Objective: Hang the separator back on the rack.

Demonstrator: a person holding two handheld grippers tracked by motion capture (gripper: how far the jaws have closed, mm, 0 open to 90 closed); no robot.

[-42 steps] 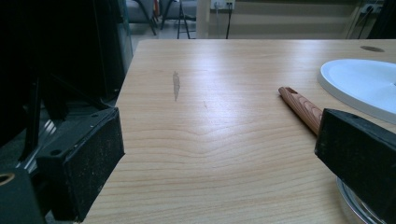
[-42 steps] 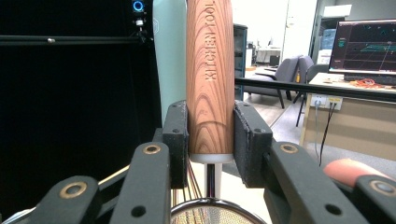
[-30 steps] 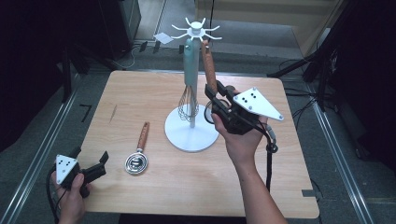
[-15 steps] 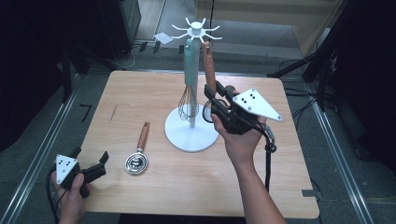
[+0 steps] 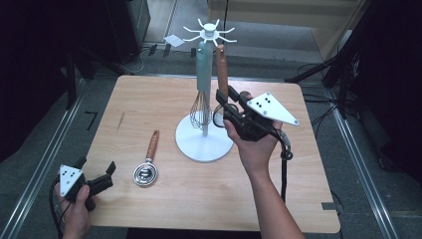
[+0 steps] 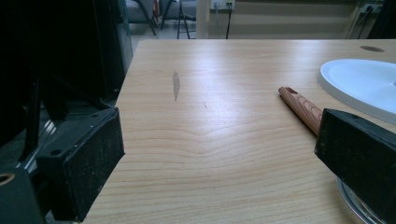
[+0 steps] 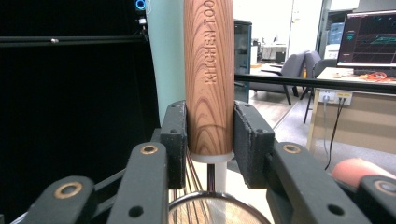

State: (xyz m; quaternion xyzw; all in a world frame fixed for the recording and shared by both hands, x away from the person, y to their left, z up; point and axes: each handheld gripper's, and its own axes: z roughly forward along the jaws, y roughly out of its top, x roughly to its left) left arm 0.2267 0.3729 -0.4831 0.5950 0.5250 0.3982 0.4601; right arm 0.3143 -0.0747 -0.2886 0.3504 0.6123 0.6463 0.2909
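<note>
Right gripper [image 7: 209, 135]: clamped on wooden handle [image 7: 208, 70], beside the stand [image 5: 204, 94]
Left gripper [image 5: 94, 177]: jaws apart, nothing between, well left of stand
Strainer [image 5: 147, 167]: flat, left of stand base

We're in a lab-like office: monitor [image 7: 369, 41] glowing, office chairs [image 7: 299, 65] behind, tripod legs [image 5: 343, 64] ringing the wooden table [image 5: 149, 104].

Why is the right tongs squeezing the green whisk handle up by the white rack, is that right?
Not quite. The right tongs squeeze the wooden handle, not the green whisk handle, which hangs just beside it on the white rack. The right gripper view shows it.
</note>
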